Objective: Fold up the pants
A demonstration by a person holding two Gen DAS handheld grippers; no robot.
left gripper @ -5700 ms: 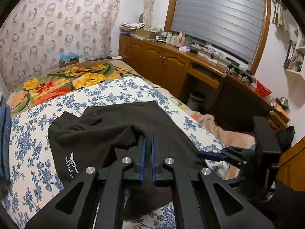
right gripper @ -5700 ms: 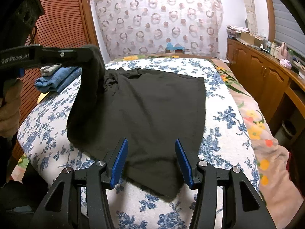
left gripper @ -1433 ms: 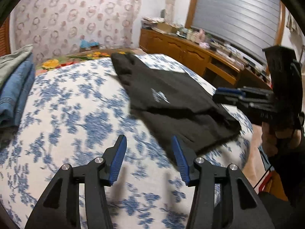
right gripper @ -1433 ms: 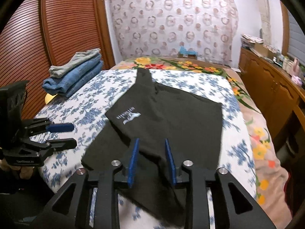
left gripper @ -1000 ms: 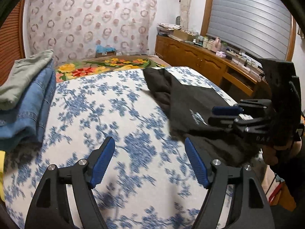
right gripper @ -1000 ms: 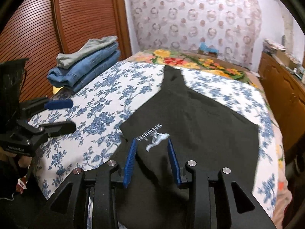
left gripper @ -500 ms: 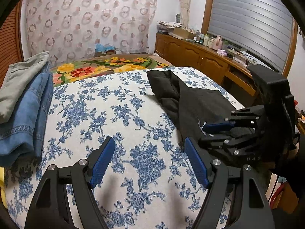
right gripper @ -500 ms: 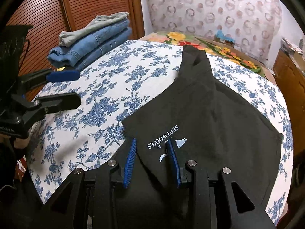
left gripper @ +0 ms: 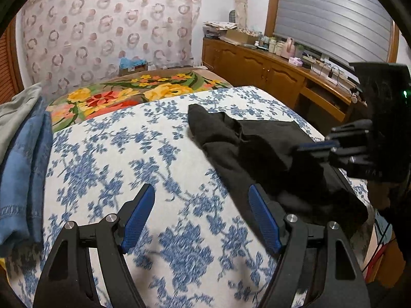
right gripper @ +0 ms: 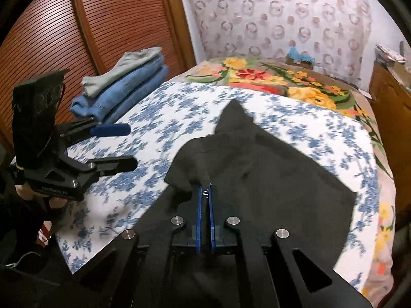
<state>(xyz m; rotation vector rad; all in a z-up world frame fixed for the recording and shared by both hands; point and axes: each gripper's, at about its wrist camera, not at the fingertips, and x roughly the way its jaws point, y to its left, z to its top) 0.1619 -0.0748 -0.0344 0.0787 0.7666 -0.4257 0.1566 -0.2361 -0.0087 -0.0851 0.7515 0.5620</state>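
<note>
Right gripper (right gripper: 204,197) pinches the black pants (right gripper: 269,174); left gripper (left gripper: 200,218) gapes wide at nine o'clock (empty), so the single-held fold may slump.

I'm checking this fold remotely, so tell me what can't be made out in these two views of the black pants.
- Black pants: near edge hidden under the right gripper in the right wrist view.
- White logo print: pinched between blue pads, unreadable.
- Left wrist view: blue-flowered bedsheet motion-blurred; the open left gripper holds nothing.
</note>
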